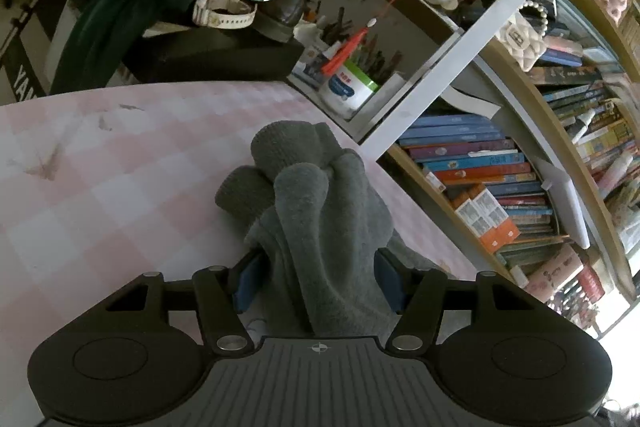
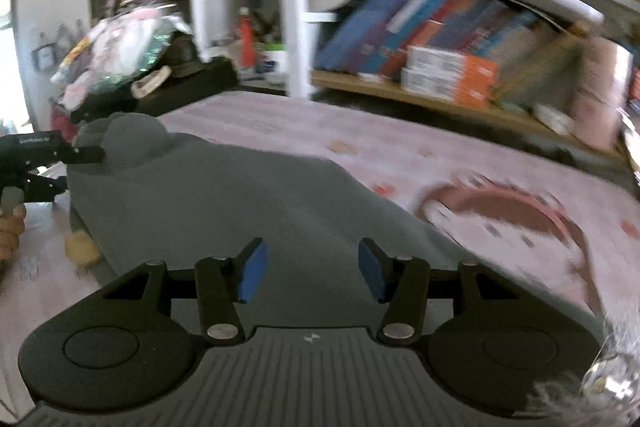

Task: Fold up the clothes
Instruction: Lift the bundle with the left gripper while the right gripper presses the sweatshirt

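On the counter (image 1: 80, 155), which wore a pink-and-white checked cloth (image 2: 500, 167), we saw a grey knitted garment (image 1: 320, 211) lying bunched. From the left wrist view its rounded, rolled ends rose in a heap just ahead of the left gripper (image 1: 316, 279), and a thick fold of it ran back between the blue pads (image 1: 245, 287). The jaws stood parted, with the fabric filling the gap; we could not tell whether the pads pressed on it or merely flanked it.

From the right wrist view the same grey garment (image 2: 224, 203) spread flat and wide across the cloth, its bunched end toward the far left, where the left gripper (image 2: 86, 153) showed as a black tool at the edge of the picture, with a person's hand (image 2: 10, 227) beneath it. Our right gripper (image 2: 312, 269) hung over the near part of the garment with its jaws released, the blue pads (image 2: 253, 275) well apart and nothing between them. That view was smeared with blur.

Beyond the counter stood a bookshelf (image 1: 480, 167) packed with books, and a white tub of pens (image 1: 348, 87) sat near the counter's far edge.
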The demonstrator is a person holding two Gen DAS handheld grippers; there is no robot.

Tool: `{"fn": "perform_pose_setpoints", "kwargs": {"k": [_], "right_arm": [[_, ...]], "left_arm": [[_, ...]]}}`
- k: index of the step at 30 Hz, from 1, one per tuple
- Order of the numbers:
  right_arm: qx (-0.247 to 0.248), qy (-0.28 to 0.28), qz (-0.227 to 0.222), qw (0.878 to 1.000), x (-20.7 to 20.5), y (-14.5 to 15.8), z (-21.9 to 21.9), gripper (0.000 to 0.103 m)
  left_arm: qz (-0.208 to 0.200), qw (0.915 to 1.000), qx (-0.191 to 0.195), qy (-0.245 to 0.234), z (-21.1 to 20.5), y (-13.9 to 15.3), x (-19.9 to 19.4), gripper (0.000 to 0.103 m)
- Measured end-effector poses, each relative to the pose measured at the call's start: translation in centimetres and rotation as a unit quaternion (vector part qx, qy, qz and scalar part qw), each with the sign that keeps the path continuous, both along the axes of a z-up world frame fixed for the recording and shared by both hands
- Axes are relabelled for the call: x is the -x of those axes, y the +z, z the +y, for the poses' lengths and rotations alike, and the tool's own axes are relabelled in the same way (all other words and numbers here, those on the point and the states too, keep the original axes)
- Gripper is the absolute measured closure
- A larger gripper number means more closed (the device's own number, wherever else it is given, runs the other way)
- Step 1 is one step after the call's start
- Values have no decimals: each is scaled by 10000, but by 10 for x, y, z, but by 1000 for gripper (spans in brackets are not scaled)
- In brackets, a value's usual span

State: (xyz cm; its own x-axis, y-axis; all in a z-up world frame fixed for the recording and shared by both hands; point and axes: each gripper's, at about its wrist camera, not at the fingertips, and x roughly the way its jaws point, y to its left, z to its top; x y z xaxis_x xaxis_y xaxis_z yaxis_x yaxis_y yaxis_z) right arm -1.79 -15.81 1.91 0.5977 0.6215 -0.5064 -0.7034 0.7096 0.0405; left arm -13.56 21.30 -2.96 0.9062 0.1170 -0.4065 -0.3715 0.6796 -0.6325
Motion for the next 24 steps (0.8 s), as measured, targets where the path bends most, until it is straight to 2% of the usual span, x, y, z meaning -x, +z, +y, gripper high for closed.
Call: {"fn": "perform_pose_setpoints", "kwargs": {"k": [9, 13, 16, 21, 24], "right_arm": [[228, 755, -225, 9966, -11, 4, 104, 54], [639, 1058, -110, 9923, -6, -7, 135, 54], [771, 1274, -5, 9888, 5, -18, 139, 54], [696, 1618, 108, 9843, 28, -17, 127, 53], [732, 1580, 11, 9847, 34, -22, 128, 53]], "left_arm": [[-25, 9999, -71, -86, -1, -1, -2, 42], [-43, 9999, -74, -107, -1, -1, -2, 42], [-49, 9999, -67, -106, 0, -1, -2, 41], [-46, 9999, -53, -76, 0, -1, -2, 41], [-44, 10000, -46, -39, 0, -1, -3, 44]]}}
